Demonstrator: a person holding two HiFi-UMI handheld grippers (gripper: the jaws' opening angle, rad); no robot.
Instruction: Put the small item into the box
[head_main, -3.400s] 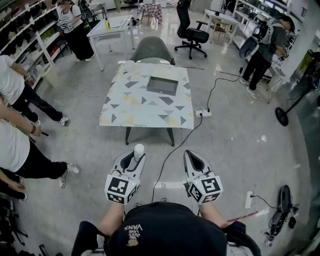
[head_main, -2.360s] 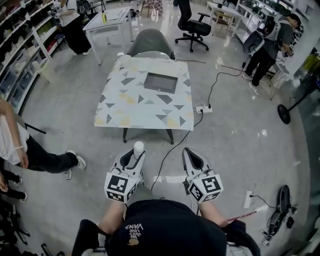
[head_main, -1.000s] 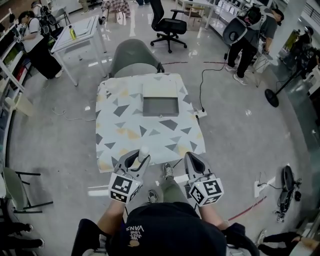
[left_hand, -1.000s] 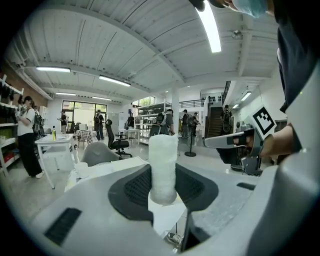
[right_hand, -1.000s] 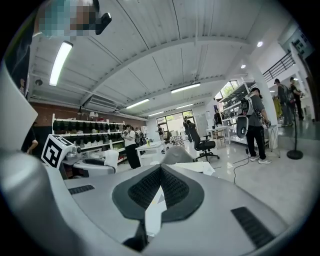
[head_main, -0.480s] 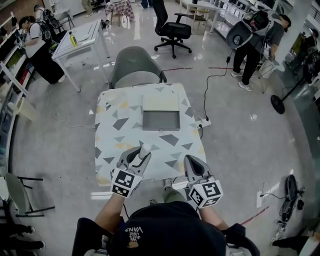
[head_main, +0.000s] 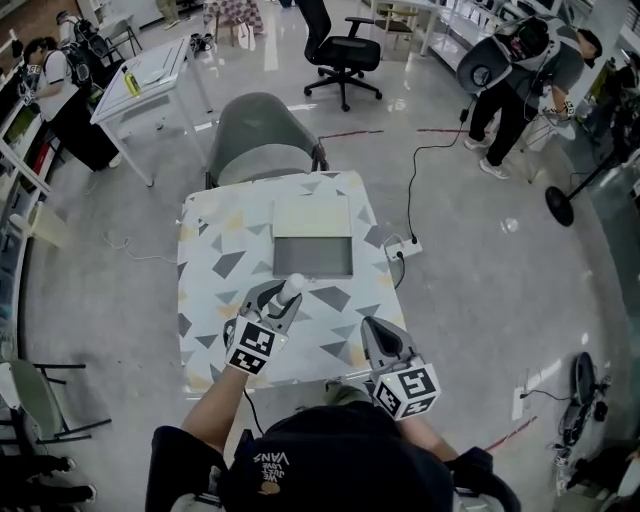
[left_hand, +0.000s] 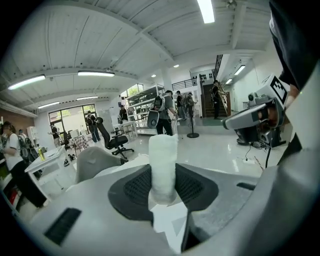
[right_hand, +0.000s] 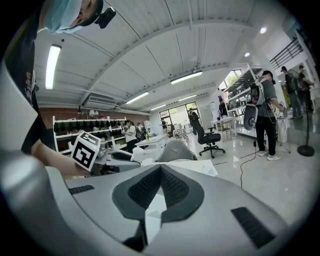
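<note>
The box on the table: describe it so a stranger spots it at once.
Find the triangle-patterned table by the grey chair. The box lies on its far half: a grey rectangular hollow with a pale flap open toward the chair, the tabletop's only unpatterned patch.

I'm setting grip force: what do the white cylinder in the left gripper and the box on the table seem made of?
White cylinder: likely soft foam or wadded fibre, matte; its surface looks fuzzy and grainy. Box: probably cardboard, matte; pale flat flap, dull grey inside, no shine, but too distant to be sure.
</note>
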